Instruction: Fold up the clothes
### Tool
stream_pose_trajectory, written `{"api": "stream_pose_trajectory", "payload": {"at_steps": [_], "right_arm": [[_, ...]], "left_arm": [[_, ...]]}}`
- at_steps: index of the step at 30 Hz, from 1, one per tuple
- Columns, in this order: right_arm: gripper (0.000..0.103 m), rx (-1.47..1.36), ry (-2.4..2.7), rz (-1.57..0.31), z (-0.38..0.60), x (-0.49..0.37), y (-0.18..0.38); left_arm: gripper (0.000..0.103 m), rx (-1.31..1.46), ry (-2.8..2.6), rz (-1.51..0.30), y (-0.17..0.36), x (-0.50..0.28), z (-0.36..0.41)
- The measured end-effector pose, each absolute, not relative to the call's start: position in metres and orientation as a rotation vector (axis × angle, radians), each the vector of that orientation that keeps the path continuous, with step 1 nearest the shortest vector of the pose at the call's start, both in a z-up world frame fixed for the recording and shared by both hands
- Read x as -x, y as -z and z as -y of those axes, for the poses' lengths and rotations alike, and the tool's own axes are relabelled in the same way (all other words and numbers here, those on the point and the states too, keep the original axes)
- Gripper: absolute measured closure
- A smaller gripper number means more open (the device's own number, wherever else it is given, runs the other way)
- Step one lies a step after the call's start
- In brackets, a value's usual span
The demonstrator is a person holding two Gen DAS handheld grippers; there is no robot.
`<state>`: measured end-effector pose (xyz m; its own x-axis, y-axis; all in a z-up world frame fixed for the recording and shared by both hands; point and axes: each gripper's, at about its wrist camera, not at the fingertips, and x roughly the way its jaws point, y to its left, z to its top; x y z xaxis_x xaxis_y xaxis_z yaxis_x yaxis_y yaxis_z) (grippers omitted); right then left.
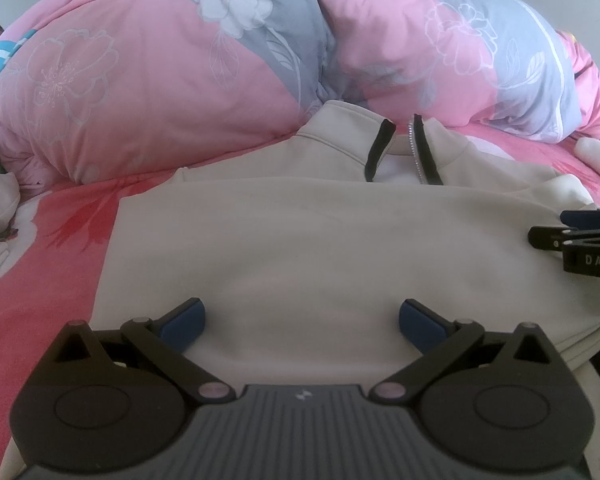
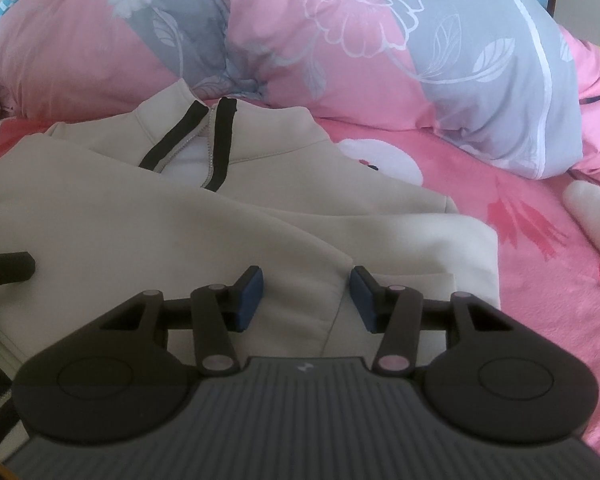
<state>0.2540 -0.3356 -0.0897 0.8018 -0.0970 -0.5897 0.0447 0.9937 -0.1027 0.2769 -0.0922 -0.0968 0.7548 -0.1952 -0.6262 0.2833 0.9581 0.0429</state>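
A cream half-zip pullover with black zipper tape (image 1: 320, 232) lies folded flat on a pink floral bedsheet (image 1: 48, 264), bare sheet open along its left and right edges. A bulky pink-and-grey flowered quilt (image 1: 180, 68) crowds its collar, and a white plush toy (image 2: 596, 212) lies apart on the right. The left gripper (image 1: 302, 318) gapes wide and empty over the fabric; the right gripper (image 2: 306, 296), marked "DAS", is about half open, gripping nothing.
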Motion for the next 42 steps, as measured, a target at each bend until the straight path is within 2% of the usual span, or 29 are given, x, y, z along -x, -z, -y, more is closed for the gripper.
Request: {"api": "stream_pose_trajectory", "payload": {"at_steps": [15,22,28,33,39,42], "right_arm": [[0.054,0.064,0.072,-0.623,0.338,-0.252,0.091],[0.053,0.010,0.047,-0.636,0.346,-0.252,0.086],[0.052,0.013,-0.035,-0.612,0.348,-0.251,0.043],[0.050,0.000,-0.089,-0.569,0.365,-0.283,0.005],[0.050,-0.176,-0.163,-0.652,0.398,-0.366,0.013],[0.050,-0.349,-0.175,-0.683,0.414,-0.401,0.027]], "left_arm": [[0.000,-0.148,0.258,-0.662,0.095,-0.277,0.092],[0.001,-0.124,0.275,-0.599,0.062,-0.277,0.083],[0.000,-0.135,0.369,-0.509,0.014,-0.313,0.086],[0.001,-0.171,0.404,-0.526,0.011,-0.372,0.112],[0.019,-0.010,0.425,-0.715,0.036,-0.447,0.132],[0.019,0.056,0.434,-0.737,0.042,-0.467,0.140]]}}
